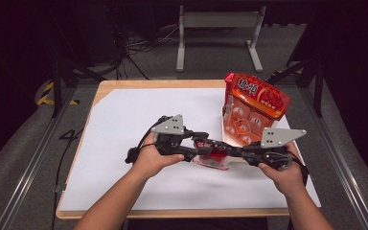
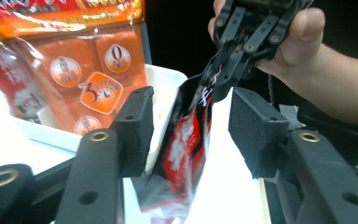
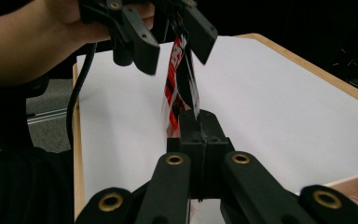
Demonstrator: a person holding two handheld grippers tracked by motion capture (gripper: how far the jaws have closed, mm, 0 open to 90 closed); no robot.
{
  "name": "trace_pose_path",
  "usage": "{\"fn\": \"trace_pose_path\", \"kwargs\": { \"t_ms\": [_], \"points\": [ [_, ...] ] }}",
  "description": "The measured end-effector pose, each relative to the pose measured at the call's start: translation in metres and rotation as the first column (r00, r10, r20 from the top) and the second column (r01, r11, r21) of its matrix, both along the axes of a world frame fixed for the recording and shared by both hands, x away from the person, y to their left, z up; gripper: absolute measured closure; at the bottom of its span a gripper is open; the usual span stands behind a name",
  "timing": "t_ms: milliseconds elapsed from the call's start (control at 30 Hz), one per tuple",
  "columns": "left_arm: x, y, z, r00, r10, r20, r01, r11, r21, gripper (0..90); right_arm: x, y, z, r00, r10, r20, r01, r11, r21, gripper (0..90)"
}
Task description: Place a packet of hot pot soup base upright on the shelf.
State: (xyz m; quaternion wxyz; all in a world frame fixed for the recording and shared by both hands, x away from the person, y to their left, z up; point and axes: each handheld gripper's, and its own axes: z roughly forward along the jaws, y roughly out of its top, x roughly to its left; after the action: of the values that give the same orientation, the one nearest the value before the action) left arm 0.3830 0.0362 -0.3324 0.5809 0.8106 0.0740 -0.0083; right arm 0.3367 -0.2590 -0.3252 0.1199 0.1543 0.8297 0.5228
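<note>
A small red and black packet hangs between my two grippers just above the white sheet. In the right gripper view my right gripper is shut on the packet's near edge, the jaws pressed flat together on it. My left gripper is open, its pads standing on either side of the packet without pressing it. In the high view the left gripper comes in from the left and the right gripper from the right, their tips meeting at the packet.
A large orange and red bag stands upright in a white tray at the right, close behind the grippers. A white sheet covers the wooden table. A metal frame's legs stand on the floor beyond.
</note>
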Motion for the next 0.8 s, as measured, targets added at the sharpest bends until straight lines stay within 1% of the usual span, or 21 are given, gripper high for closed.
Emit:
{"fn": "trace_pose_path", "kwargs": {
  "t_ms": [133,200,233,267,300,500,533,600,633,700,733,800],
  "points": [
    [0.001,-0.008,-0.003,0.9996,-0.028,-0.010,0.028,0.9993,0.026,65.0,-0.001,0.000,0.001,1.0000,0.002,0.005,-0.002,1.0000,0.008,90.0],
    [0.001,-0.010,-0.004,0.9989,-0.043,-0.015,0.044,0.9983,0.039,74.1,-0.001,0.000,0.001,0.9999,0.000,0.011,0.000,1.0000,0.009,90.0],
    [0.001,-0.010,-0.004,0.9989,-0.043,-0.015,0.044,0.9983,0.039,79.9,-0.001,0.000,0.001,0.9999,0.000,0.011,0.000,1.0000,0.009,90.0],
    [0.001,-0.012,-0.003,0.9981,-0.059,-0.017,0.060,0.9973,0.043,79.9,-0.001,-0.001,0.001,0.9999,-0.003,0.012,0.003,0.9999,0.011,90.0],
    [-0.001,-0.013,-0.002,0.9971,-0.072,-0.024,0.073,0.9963,0.044,86.7,-0.002,-0.002,0.002,0.9997,-0.016,0.019,0.016,0.9998,0.009,90.0],
    [-0.001,-0.017,0.003,0.9980,-0.061,-0.017,0.062,0.9968,0.051,89.7,-0.003,-0.004,0.003,0.9989,-0.035,0.032,0.034,0.9993,0.017,89.7],
    [0.000,-0.017,0.003,0.9980,-0.062,-0.014,0.063,0.9963,0.058,90.0,-0.003,-0.005,0.003,0.9984,-0.043,0.036,0.042,0.9989,0.021,87.9],
    [0.000,-0.019,0.006,0.9987,-0.050,0.006,0.050,0.9966,0.066,90.0,-0.003,-0.006,0.003,0.9975,-0.061,0.036,0.061,0.9980,0.019,78.8],
    [0.001,-0.019,0.007,0.9986,-0.051,0.009,0.050,0.9965,0.066,90.0,-0.003,-0.008,0.003,0.9968,-0.074,0.032,0.073,0.9971,0.022,74.0],
    [0.004,-0.018,0.011,0.9988,-0.048,0.014,0.047,0.9973,0.056,90.0,-0.004,-0.011,0.003,0.9947,-0.097,0.033,0.097,0.9952,0.018,68.3],
    [0.005,-0.018,0.013,0.9986,-0.051,0.015,0.051,0.9974,0.051,90.0,-0.004,-0.014,0.003,0.9943,-0.103,0.026,0.103,0.9946,0.018,66.3],
    [0.009,-0.018,0.019,0.9981,-0.057,0.021,0.056,0.9975,0.044,90.0,-0.005,-0.019,0.003,0.9930,-0.115,0.025,0.115,0.9932,0.021,64.9]
  ]
}}
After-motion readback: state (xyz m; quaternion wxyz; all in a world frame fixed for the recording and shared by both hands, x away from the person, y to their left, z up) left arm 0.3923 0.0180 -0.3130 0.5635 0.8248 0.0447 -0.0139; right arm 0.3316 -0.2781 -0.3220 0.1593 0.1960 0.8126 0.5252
